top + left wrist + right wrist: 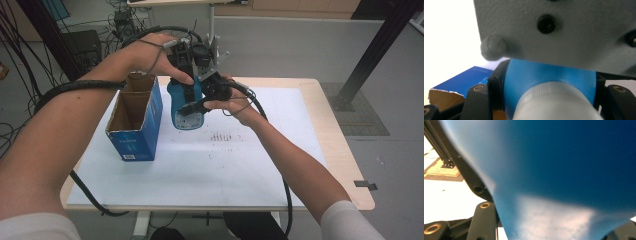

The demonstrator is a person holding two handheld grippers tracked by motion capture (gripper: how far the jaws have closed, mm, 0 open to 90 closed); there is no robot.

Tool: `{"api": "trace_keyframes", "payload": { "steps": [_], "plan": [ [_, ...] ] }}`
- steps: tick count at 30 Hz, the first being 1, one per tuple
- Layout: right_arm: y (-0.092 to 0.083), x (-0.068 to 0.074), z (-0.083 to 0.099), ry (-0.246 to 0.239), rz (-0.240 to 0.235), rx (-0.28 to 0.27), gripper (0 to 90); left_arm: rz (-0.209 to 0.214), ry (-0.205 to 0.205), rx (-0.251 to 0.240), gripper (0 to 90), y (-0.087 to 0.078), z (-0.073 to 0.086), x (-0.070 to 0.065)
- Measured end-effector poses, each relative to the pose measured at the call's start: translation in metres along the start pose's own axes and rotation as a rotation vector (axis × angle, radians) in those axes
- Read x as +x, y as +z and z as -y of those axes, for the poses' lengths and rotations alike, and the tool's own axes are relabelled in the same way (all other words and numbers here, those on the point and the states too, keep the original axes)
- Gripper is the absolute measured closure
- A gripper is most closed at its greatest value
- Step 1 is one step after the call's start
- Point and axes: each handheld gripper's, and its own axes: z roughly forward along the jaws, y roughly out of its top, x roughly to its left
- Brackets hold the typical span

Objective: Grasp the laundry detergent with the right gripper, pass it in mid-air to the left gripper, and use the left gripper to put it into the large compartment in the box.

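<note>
Both tongs, left (pixel 192 75) and right (pixel 210 95), are clamped on the blue bottle (pixel 187 112), held above the bench (pixel 280 150) beside the open blue box (pixel 135 120). If one grip slips, it could drop.

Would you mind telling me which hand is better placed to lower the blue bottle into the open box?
The left. Its tongs grip the blue bottle near the cap, on the side nearest the open box; the right tongs hold from the far side.
</note>
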Motion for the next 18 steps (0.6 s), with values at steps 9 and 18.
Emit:
{"api": "trace_keyframes", "payload": {
  "steps": [9, 18],
  "plan": [
    [-0.0002, -0.0006, 0.0004, -0.001, -0.001, -0.001, 43.7, -0.001, -0.003, -0.005, 37.6, -0.0001, 0.0003, 0.0000],
    [0.0001, -0.0019, 0.0014, -0.016, 0.003, 0.009, 43.5, 0.004, -0.006, -0.002, 37.6, 0.0016, -0.0001, -0.0003]
  ]
}}
